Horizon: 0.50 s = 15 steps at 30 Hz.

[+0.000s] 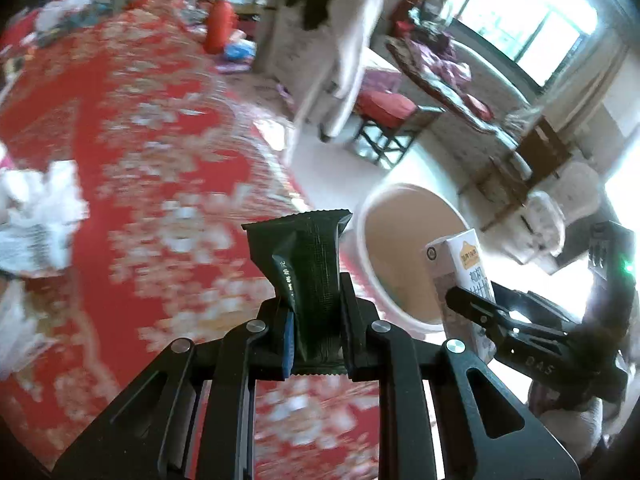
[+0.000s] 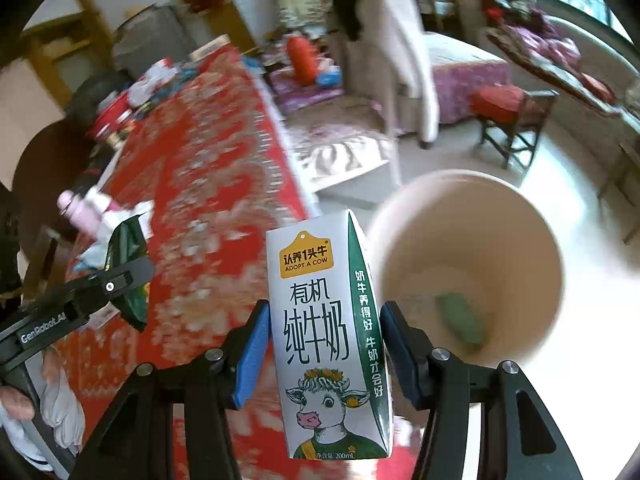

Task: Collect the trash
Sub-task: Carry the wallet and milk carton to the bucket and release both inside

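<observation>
My left gripper [image 1: 316,340] is shut on a dark green wrapper [image 1: 308,272], held upright above the red floral tablecloth [image 1: 140,152]; it also shows in the right wrist view [image 2: 130,264]. My right gripper [image 2: 324,344] is shut on a white milk carton [image 2: 328,336] with a cow picture; the carton also shows in the left wrist view [image 1: 464,276]. A cream bin [image 2: 468,216] stands on the floor just right of the table edge, beside both grippers, with a green piece [image 2: 460,318] at its bottom. The bin also shows in the left wrist view [image 1: 372,264].
Crumpled white paper [image 1: 40,224] lies on the table's left. A red bottle [image 1: 219,26] and clutter sit at the far end. A pink bottle [image 2: 80,210] lies at the left edge. A covered chair [image 1: 332,52], a red stool [image 1: 386,106] and a sofa stand beyond.
</observation>
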Tool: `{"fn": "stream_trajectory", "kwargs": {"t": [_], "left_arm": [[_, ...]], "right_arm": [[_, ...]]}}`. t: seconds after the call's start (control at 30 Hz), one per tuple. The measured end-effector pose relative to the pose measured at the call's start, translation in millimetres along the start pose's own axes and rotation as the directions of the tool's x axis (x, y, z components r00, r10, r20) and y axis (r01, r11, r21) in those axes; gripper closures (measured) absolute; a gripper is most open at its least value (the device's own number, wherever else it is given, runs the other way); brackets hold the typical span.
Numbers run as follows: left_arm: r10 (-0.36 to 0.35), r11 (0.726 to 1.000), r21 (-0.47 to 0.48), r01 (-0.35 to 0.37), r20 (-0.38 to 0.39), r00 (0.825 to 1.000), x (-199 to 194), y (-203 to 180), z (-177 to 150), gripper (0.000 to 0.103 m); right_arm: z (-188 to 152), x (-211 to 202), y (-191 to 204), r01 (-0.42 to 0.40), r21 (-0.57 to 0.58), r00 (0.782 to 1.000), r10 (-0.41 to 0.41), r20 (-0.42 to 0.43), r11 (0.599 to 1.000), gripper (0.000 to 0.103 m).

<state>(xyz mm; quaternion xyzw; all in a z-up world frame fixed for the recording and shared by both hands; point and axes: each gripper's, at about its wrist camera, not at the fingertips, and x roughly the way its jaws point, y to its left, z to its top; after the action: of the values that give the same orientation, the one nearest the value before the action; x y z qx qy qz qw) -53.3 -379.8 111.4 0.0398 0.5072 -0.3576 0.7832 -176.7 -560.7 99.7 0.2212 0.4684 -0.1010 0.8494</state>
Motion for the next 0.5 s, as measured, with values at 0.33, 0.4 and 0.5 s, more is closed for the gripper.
{"fn": "stream_trajectory", "kwargs": {"t": [0.33,0.4,0.5], "left_arm": [[-0.057,0.996,0.072,0.062,-0.073,0.996,64.2,-74.2,17.2,0.087],[-0.063,0.995,0.078,0.069,-0.078,0.995,73.6,-82.1,19.2,0.087],[-0.066,0.994,0.085,0.073,-0.081,0.995,87.5,-93.6,23.4,0.087]], "right_arm": [[8.3,0.3,-79.6,0.086,0.113,0.996,-0.085,-0.012,0.99,0.049],[9.3,2.5,-88.5,0.094,0.122,0.996,-0.092,-0.018,0.988,0.049],[13.7,9.2,-100.3,0.101,0.135,0.995,-0.098,-0.029,0.986,0.049]]}}
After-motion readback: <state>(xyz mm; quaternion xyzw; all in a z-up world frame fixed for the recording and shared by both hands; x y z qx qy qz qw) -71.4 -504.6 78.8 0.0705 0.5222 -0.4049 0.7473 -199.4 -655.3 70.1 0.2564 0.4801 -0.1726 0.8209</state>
